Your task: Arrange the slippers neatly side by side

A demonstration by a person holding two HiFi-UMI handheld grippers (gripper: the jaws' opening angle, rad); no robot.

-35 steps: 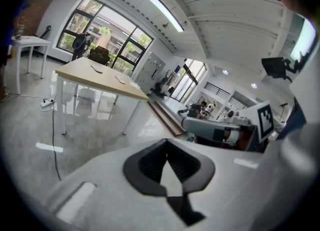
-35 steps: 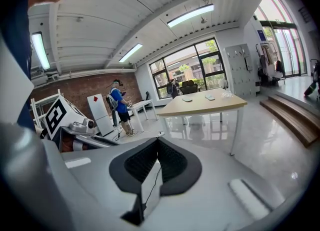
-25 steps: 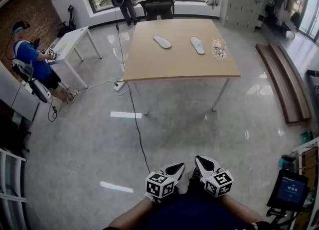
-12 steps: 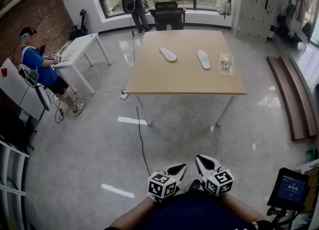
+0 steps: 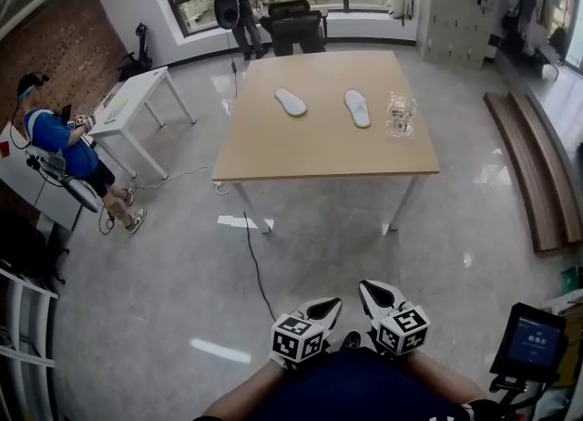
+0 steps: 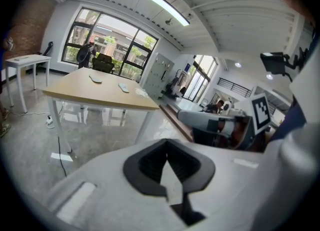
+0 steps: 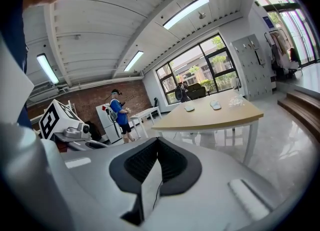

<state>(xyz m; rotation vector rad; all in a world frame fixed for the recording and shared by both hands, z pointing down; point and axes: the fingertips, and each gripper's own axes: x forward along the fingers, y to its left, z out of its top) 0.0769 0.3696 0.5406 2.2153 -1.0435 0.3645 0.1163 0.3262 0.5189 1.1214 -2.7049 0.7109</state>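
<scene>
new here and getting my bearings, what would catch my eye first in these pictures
Two white slippers lie apart on the far half of a big wooden table. The left gripper and right gripper sit shut and empty close to the person, far from it.

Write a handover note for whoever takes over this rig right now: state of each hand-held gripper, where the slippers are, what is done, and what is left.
Left hand-held gripper: shut, empty, held low near the body.
Right hand-held gripper: shut, empty, beside the left one.
Things: one slipper and the other slipper lie apart and not parallel on the far half of the wooden table. A clear plastic wrapper lies beside the second one.
Done: nothing; neither slipper is touched, and the table is across open floor.
Left: walk to the table, then set the slippers side by side.
</scene>
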